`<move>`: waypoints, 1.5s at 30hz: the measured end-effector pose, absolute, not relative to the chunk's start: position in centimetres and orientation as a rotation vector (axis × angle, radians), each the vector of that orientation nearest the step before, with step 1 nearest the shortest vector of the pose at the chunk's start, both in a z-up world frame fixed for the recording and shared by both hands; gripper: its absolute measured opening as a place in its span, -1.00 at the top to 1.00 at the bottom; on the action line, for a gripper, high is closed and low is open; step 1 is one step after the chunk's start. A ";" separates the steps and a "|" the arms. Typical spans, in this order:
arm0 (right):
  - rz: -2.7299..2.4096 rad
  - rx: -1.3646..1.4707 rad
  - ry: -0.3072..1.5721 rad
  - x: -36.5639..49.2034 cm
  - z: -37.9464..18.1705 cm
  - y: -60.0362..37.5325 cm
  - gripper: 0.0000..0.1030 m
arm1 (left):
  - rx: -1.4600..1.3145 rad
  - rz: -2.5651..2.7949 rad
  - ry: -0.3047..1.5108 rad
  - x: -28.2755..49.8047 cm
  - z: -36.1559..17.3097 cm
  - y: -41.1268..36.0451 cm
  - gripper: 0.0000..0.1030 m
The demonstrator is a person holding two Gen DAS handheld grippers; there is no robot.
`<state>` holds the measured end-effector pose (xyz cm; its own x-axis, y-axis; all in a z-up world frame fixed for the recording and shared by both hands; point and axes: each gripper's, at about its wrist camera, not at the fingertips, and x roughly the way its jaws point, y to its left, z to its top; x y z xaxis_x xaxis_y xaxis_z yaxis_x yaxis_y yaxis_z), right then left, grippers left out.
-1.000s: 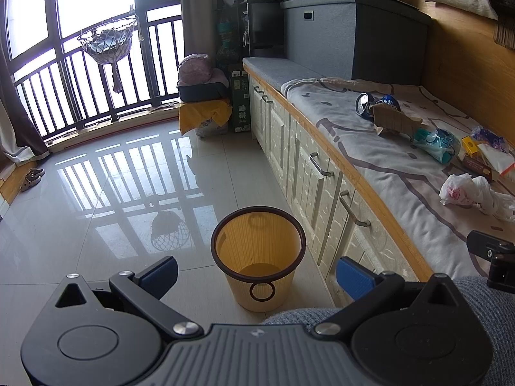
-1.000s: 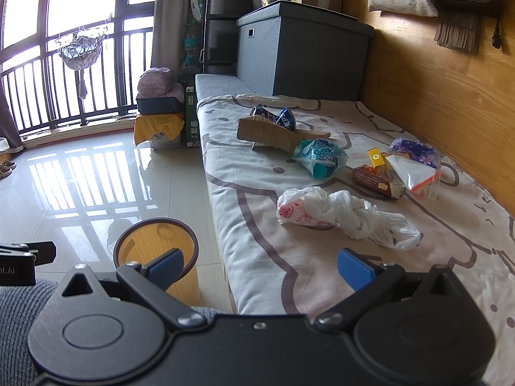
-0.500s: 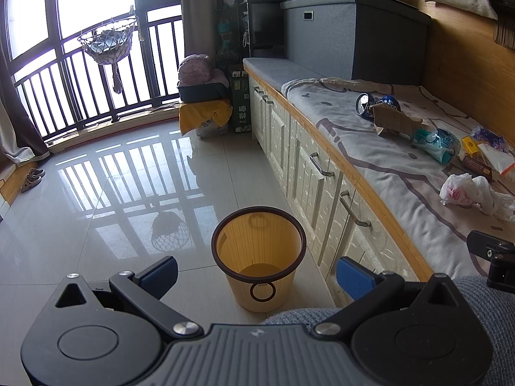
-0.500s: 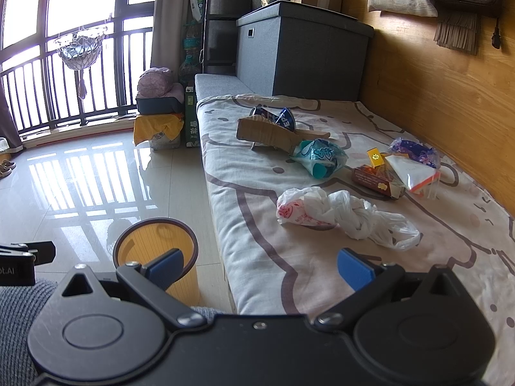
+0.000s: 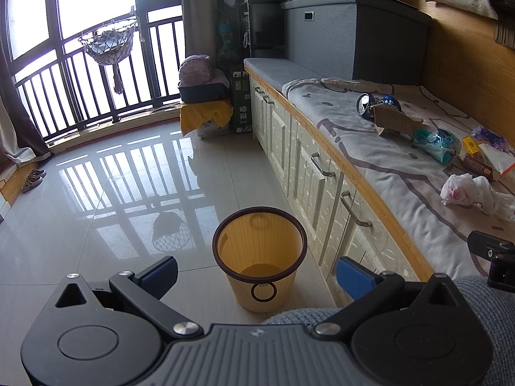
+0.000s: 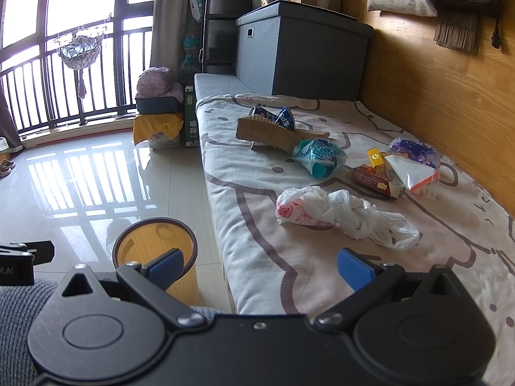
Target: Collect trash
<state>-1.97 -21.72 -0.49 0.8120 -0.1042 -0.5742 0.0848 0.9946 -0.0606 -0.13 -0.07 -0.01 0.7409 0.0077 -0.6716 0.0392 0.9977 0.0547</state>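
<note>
A yellow waste bin (image 5: 260, 257) with a dark rim stands on the tiled floor beside the bench; it also shows low left as bin (image 6: 154, 251). Trash lies on the patterned bench cover: a crumpled white plastic bag (image 6: 338, 217), a teal wrapper (image 6: 318, 157), a cardboard piece (image 6: 265, 133), blue cans (image 6: 280, 117), a brown box (image 6: 375, 181) and a white-orange packet (image 6: 412, 172). My left gripper (image 5: 256, 273) is open above the bin, holding nothing. My right gripper (image 6: 259, 265) is open over the bench's near edge, short of the white bag.
White cabinet doors (image 5: 309, 173) with metal handles run under the bench. A grey storage box (image 6: 302, 54) stands at the bench's far end. A wooden wall (image 6: 434, 90) borders the right. Balcony railing (image 5: 80, 96) and shiny floor tiles (image 5: 112, 193) lie left. A grey sleeve (image 5: 482, 305) is near.
</note>
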 end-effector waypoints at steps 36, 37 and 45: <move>-0.068 0.205 0.495 0.4 1.1 -34.1 -1.00 | 0.129 -0.160 0.552 11.1 6.0 -11.8 -1.00; -0.062 0.228 0.499 0.6 0.9 -34.8 -1.00 | 0.131 -0.170 0.551 11.7 5.9 -12.5 -1.00; -0.122 0.368 0.468 1.8 0.2 -41.1 -1.00 | 0.162 -0.238 0.551 17.1 4.6 -18.3 -1.00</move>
<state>1.84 -41.06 0.23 0.8869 -0.0309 -0.4610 0.1977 0.9272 0.3182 17.05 -18.31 4.59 0.8259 -0.1794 -0.5345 0.2659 0.9599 0.0886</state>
